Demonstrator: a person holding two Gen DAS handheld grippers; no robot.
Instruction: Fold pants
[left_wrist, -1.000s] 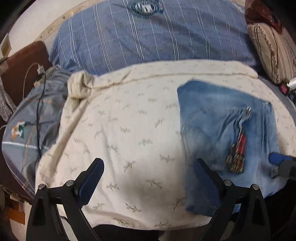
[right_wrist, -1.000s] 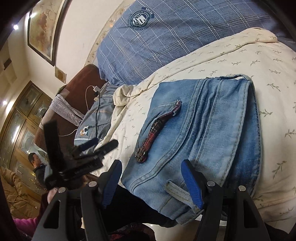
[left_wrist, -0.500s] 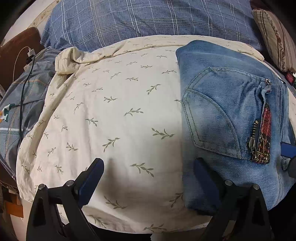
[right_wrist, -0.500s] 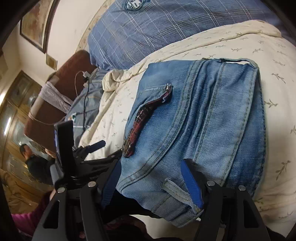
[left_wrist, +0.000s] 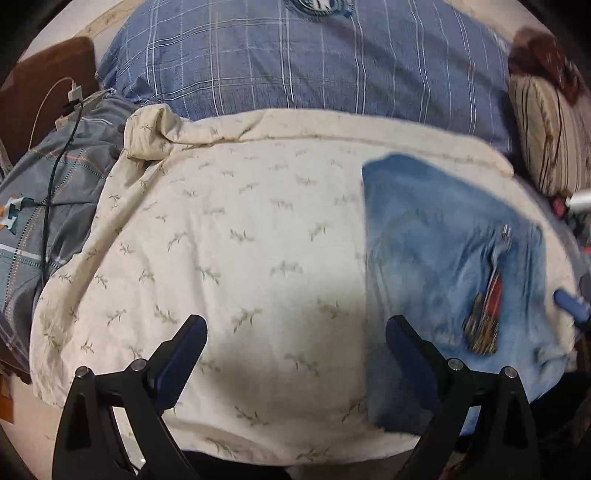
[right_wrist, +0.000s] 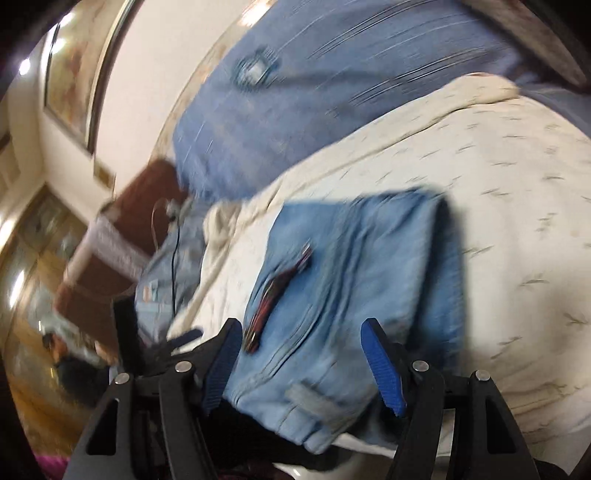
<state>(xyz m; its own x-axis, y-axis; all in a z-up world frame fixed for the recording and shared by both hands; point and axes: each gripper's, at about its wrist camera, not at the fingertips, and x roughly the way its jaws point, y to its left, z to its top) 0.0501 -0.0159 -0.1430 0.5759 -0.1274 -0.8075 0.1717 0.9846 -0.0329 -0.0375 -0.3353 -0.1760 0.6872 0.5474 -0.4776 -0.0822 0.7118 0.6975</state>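
Now folded jeans (right_wrist: 369, 280) lie on the cream quilt (left_wrist: 240, 240), both tongs open.

My view: cream leaf-print quilt (left_wrist: 236, 266) centre, blue plaid pillow (left_wrist: 314, 66) at twelve o'clock, striped cushion (left_wrist: 546, 129) at two.

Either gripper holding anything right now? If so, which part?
Nothing held. The left gripper is open over the quilt; the right gripper is open above the folded jeans, pads off the denim.
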